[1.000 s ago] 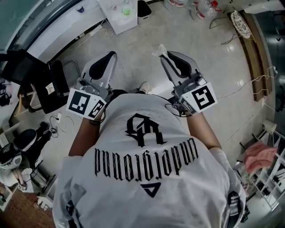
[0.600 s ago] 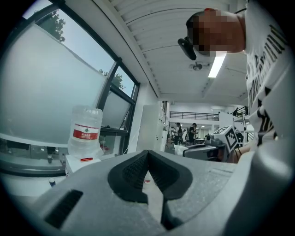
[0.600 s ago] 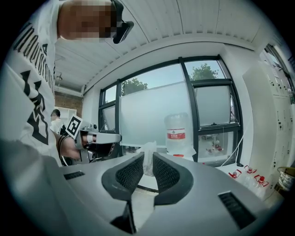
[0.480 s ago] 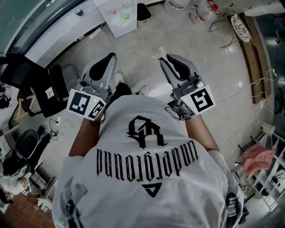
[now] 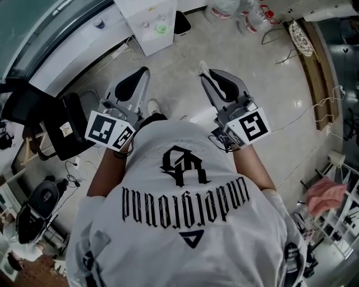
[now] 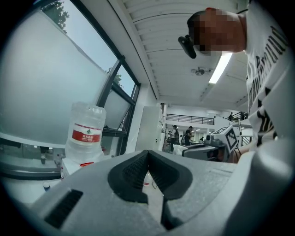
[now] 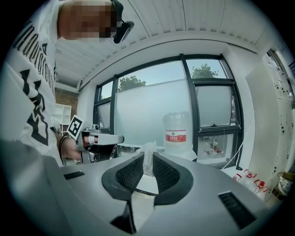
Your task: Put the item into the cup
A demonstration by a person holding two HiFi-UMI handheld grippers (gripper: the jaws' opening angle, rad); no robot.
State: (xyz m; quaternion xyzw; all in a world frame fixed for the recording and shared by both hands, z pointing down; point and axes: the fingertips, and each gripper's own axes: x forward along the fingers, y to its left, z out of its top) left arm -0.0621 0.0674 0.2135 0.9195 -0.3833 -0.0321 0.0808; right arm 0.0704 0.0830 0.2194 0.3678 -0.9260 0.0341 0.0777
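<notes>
Item (image 7: 147, 159), white and crumpled, pinched as before between jaws of right gripper (image 5: 205, 72), above floor (image 5: 269, 84). Left gripper (image 5: 146, 72) closed on nothing. White tabletop (image 5: 147, 11) with green vessel (image 5: 161, 28), maybe the cup, now more in view: approaching, not yet placing.

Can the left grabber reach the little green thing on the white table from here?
Probably not. The left gripper is close to the person, and open floor lies between it and the green thing on the white table.
</notes>
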